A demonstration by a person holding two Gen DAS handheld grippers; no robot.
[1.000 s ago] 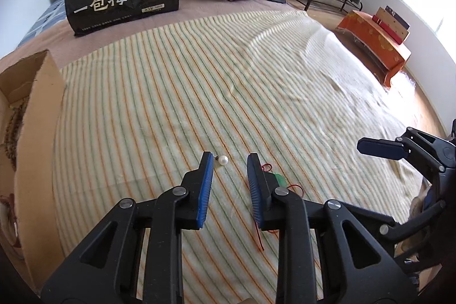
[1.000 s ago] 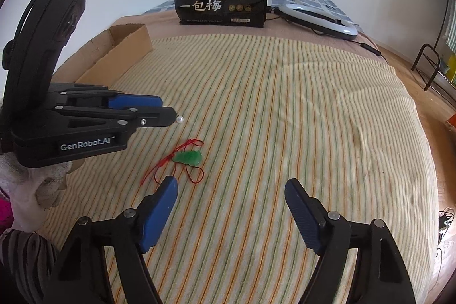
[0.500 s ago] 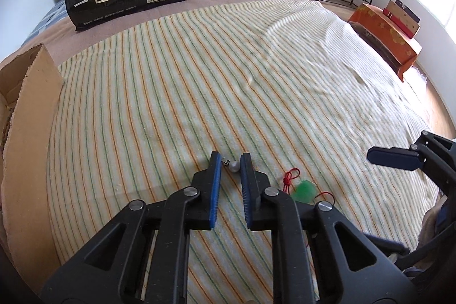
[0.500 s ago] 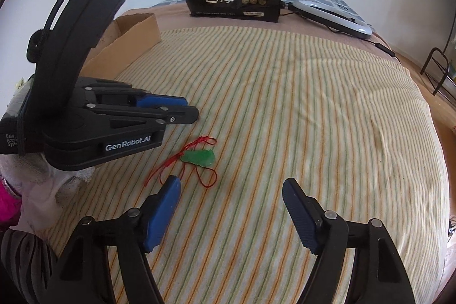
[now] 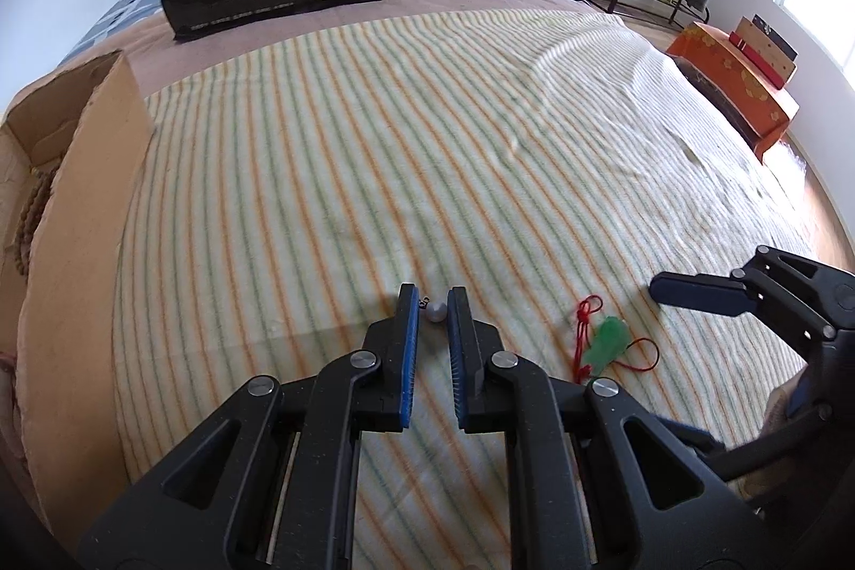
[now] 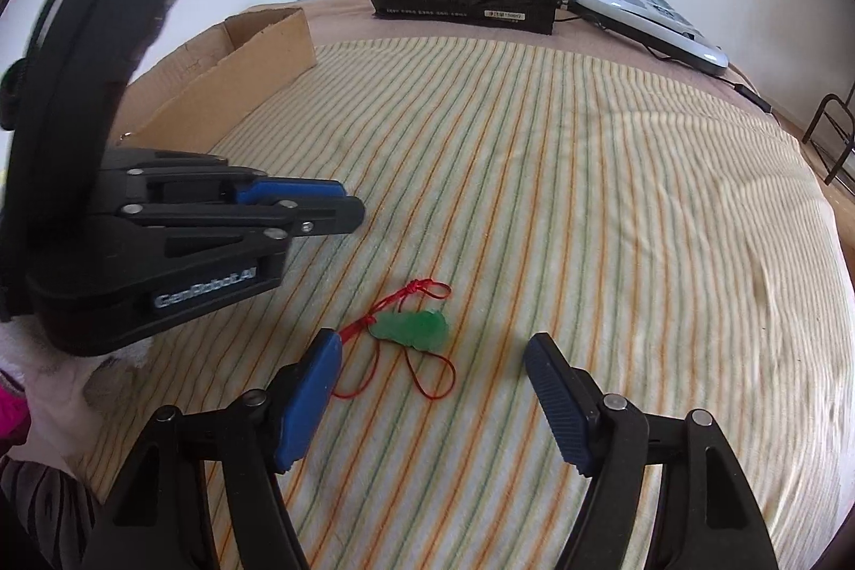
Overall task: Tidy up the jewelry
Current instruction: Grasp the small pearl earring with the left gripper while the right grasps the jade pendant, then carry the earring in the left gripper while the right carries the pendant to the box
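Left wrist view: the left gripper (image 5: 433,303) is pinching a tiny pearl (image 5: 435,312) at its very tips, just over the striped blanket (image 5: 374,153).

The pearl is round, smooth and shiny, so it is likely to pop out and roll off across the soft, fuzzy blanket. The right gripper (image 6: 433,356) is hanging with its fingers wide apart, gripping nothing, around a flat green pendant (image 6: 411,329) on a thin red cord (image 6: 427,380). That loose cord is at risk of snagging on a rubbery blue pad. The cardboard box (image 5: 80,207) is sitting on the left.
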